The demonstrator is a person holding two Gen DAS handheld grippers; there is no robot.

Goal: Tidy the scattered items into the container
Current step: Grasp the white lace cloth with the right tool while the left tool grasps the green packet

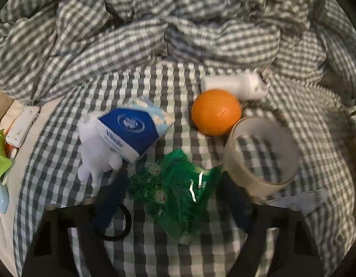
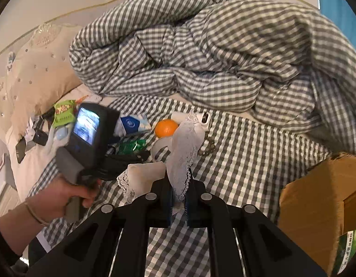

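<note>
Two steps run at once. The right tongs (image 2: 178, 198) are clamped on a white lace-trimmed cloth (image 2: 186, 143), which stands up from between the fingers; that piece is lifted and, by my reading, bound for the cardboard box (image 2: 316, 198) just off their right side. The next move calls for a swing rightward over the box rim before letting go.

The left tongs (image 1: 173, 198) are spread wide, one finger on each side of a green wrapper (image 1: 175, 191) lying on the bed (image 1: 62, 161); closing should take it. Ahead of them lie a tissue pack (image 1: 129, 131), an orange (image 1: 216, 112) and a tape roll (image 1: 261, 154), the last ahead and to their right.

Only the right wrist view shows the box and the left hand (image 2: 62, 194); only the left wrist view shows the wrapper between the fingers.
</note>
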